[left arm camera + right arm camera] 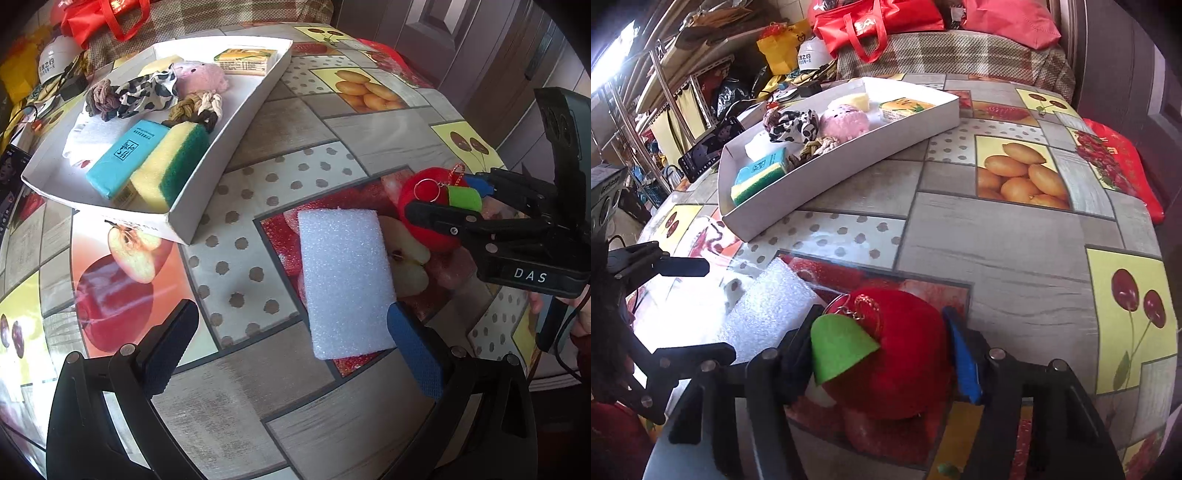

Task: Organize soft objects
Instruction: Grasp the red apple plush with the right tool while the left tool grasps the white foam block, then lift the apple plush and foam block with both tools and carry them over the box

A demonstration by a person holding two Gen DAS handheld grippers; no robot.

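A red plush apple (897, 354) with a green leaf and key ring sits between the fingers of my right gripper (882, 354), which is shut on it just above the table; it also shows in the left wrist view (424, 206). A white foam block (343, 280) lies flat on the table; it also shows in the right wrist view (768, 306). My left gripper (291, 336) is open, its blue-padded right finger (413, 350) at the block's near right corner. A white tray (221, 155) holds sponges, tissue packs, a pink plush, a cow-print cloth and braided ropes.
The table has a fruit-patterned cloth (997, 236). A phone (709, 147) leans behind the tray. Red bags (879, 22) lie on a plaid seat beyond the table, and cluttered shelves (665, 92) stand at the left. A red packet (1119, 166) lies at the table's right edge.
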